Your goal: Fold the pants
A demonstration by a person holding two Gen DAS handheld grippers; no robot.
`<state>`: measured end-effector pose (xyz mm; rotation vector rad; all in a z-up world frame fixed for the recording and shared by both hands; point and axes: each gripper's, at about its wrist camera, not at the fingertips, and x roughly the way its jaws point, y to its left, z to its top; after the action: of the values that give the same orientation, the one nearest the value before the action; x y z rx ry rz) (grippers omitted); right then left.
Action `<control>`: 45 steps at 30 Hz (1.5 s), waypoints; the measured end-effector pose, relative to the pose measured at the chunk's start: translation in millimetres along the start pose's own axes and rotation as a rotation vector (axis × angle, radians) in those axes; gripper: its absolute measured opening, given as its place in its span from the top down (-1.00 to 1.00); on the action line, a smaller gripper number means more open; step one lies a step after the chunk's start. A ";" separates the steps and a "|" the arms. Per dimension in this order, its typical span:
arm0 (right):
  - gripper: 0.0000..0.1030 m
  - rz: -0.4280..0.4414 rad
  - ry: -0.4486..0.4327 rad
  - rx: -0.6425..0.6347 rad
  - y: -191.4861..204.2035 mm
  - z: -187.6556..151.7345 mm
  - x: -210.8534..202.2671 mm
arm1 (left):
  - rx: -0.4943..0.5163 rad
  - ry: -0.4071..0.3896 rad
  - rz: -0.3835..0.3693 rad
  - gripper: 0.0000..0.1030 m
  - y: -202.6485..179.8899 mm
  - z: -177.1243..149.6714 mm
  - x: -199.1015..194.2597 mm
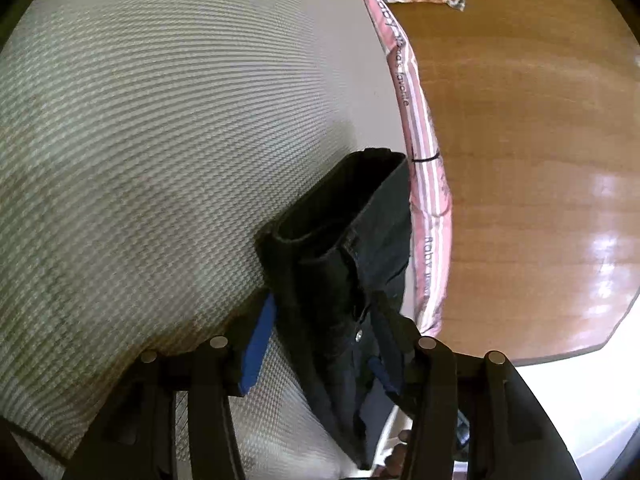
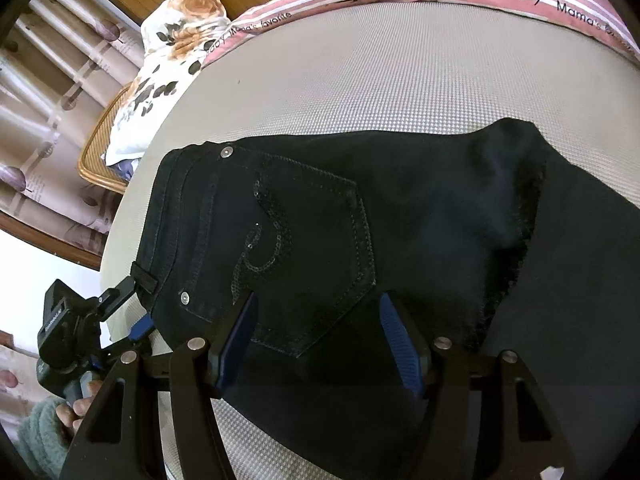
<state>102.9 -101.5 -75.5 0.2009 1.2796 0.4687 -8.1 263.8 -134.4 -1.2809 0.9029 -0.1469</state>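
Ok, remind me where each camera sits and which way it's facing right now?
Left wrist: on the left tool, looking along its fingers at the waistband end of the black pants, across the woven mat toward the striped bedding; only its own two fingers show.
Right wrist: on the right tool, aimed steeply down at the back pocket; the left tool, a hand and a fuzzy sleeve show lower left.
Shared: pants, mat, striped bedding, floral pillow.
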 end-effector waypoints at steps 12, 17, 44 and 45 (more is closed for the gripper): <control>-0.22 0.005 -0.002 0.002 1.2 2.9 3.5 | -0.024 0.054 0.098 -0.19 -21.9 14.4 21.3; -0.24 0.008 -0.003 0.005 1.6 4.2 5.2 | 0.035 0.033 0.181 0.21 -25.7 8.5 21.8; -0.26 0.009 -0.005 -0.004 3.5 6.2 6.7 | 0.106 -0.009 0.145 -0.12 -36.6 9.2 38.6; -0.26 0.010 -0.005 -0.003 3.4 6.9 6.6 | 0.121 -0.015 0.156 -0.12 -38.8 8.2 41.6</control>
<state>110.1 -94.8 -78.0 0.2056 1.2737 0.4779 39.3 234.0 -121.4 -1.0937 0.9623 -0.0681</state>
